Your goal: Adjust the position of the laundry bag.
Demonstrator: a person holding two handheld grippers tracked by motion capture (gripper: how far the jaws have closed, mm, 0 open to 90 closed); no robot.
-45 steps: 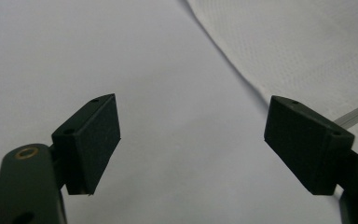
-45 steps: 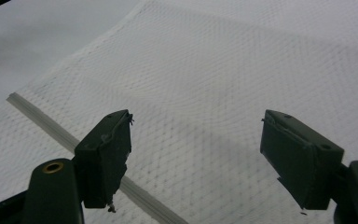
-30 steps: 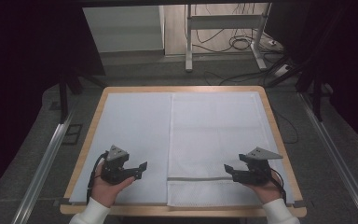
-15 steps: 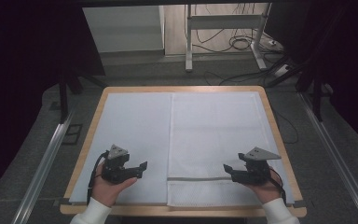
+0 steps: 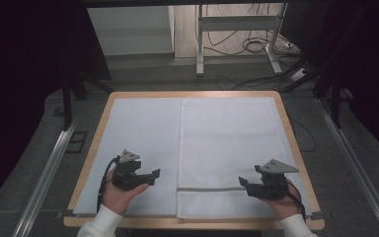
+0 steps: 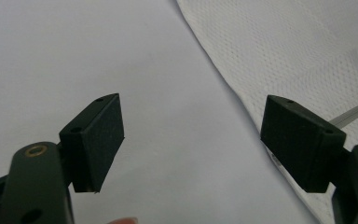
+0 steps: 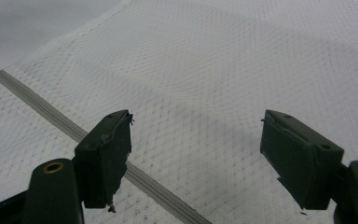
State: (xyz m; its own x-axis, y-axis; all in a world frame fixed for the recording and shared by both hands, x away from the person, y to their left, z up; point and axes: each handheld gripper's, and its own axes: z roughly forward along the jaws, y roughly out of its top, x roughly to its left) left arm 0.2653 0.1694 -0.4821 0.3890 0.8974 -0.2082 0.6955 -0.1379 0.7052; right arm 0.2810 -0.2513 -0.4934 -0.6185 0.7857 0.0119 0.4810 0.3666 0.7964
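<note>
A white mesh laundry bag (image 5: 229, 148) lies flat on the right half of the table, with a grey zipper strip (image 5: 207, 189) across its near end. My left gripper (image 5: 154, 174) rests open on the pale sheet (image 5: 140, 133) just left of the bag's edge (image 6: 223, 88); nothing is between its pads (image 6: 100, 140). Over the bag's near right part my right gripper (image 5: 243, 182) is open, hovering above the mesh (image 7: 200, 84) and the zipper strip (image 7: 51, 114), which passes under its left pad (image 7: 107, 154).
The wooden table rim (image 5: 86, 168) frames the sheet. Metal rails (image 5: 44, 177) run along both sides on the grey floor. Beyond the far edge stand desk legs (image 5: 200, 44) and loose cables (image 5: 256, 47).
</note>
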